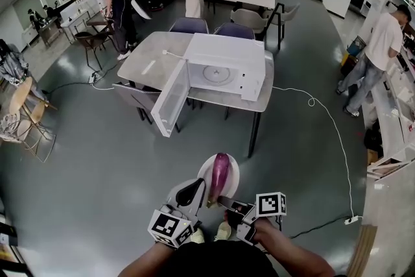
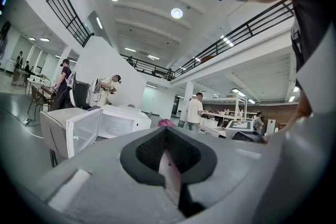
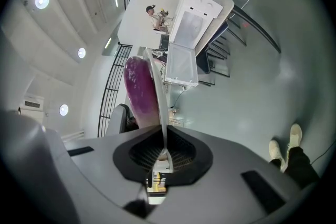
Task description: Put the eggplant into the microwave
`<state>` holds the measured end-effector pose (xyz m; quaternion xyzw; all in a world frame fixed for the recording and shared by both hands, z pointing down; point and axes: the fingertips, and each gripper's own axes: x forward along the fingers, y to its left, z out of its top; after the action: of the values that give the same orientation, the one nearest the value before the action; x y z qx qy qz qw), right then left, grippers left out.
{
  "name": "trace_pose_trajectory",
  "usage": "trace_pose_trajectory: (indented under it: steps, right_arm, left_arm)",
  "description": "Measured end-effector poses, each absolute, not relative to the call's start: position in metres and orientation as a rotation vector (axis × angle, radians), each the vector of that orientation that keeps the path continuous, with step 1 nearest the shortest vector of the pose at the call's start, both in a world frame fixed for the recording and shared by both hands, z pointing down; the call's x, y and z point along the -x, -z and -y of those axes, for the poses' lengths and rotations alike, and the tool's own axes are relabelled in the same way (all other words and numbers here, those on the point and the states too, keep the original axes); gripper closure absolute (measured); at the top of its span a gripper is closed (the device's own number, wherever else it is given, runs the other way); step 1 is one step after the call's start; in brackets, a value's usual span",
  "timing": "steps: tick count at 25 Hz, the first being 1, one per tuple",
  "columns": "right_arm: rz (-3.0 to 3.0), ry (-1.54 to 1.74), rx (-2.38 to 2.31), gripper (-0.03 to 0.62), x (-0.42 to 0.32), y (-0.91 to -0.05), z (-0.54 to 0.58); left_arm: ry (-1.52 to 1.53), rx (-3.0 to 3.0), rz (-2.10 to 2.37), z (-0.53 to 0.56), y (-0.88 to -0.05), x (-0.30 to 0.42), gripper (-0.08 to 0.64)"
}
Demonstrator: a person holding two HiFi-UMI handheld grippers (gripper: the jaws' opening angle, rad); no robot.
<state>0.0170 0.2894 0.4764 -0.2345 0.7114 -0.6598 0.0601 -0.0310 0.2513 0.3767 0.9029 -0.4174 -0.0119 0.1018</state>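
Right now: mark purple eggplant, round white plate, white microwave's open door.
purple eggplant (image 1: pixel 220 173), head view, mid-body.
round white plate (image 1: pixel 235 177), head view, right rim.
white microwave's open door (image 1: pixel 172 102), head view, inner panel.

Bright, even indoor light. Round ceiling lamps glare at twelve o'clock in the left gripper view and at nine o'clock in the right gripper view. The glossy floor shows a pale sheen and faint shadows. Edges bow strongly and corners go black. The left hand-held gripper and right hand-held gripper look soft up close.
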Motion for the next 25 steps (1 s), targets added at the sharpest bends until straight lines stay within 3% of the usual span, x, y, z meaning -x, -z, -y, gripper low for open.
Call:
trace_pose_trajectory:
  steps: [25]
  right_arm:
    - [-2.205,2.031,0.648,0.569,-0.06,-0.491,-0.247]
  left_arm:
    - [0.018,-2.656,1.298,-0.201,-0.378,-0.011,0.551]
